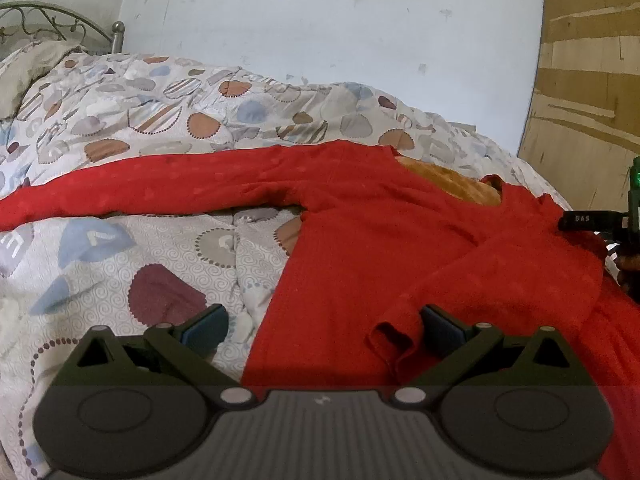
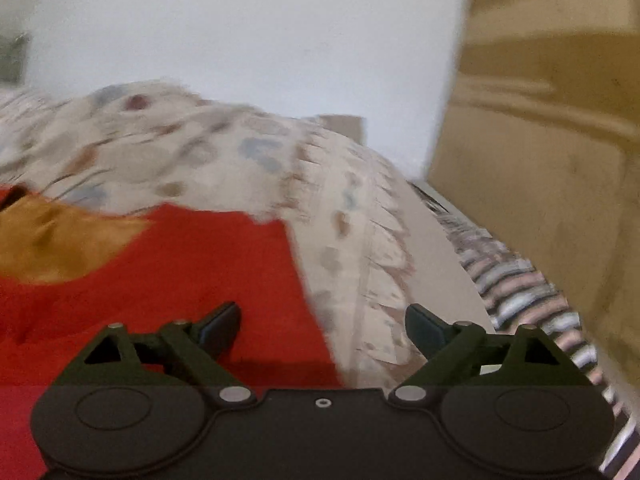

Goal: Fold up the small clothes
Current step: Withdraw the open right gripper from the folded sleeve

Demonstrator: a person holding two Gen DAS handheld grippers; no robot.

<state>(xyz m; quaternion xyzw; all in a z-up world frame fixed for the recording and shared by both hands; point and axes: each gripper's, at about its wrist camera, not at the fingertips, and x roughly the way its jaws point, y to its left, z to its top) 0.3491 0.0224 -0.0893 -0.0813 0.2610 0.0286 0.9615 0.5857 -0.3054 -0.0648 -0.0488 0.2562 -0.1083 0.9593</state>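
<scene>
A big white wall [image 1: 320,40] stands behind everything, and a brown wooden board [image 1: 592,80] leans at the right side. In front of the wall is a bed with a puffy blanket [image 1: 140,112] covered in round spots of blue, brown and dark red. A curly metal bed end [image 1: 48,24] peeks out at the far left.

A red sweater [image 1: 380,248] lies on the blanket. One long sleeve [image 1: 140,188] stretches far out to the left. The other sleeve is folded across the front, and its cuff [image 1: 390,340] sits near the bottom. A yellow-brown cloth [image 1: 452,184] shows inside the neck hole.

The left claw [image 1: 324,322] hangs low over the sweater's left edge. Its two fingers are wide apart and hold nothing. The cuff is just beside its right finger [image 1: 442,326].

The right claw [image 2: 323,326] is over the right edge of the sweater, by the shoulder. Its picture is blurry, but its fingers are wide apart too, with nothing between them.
</scene>
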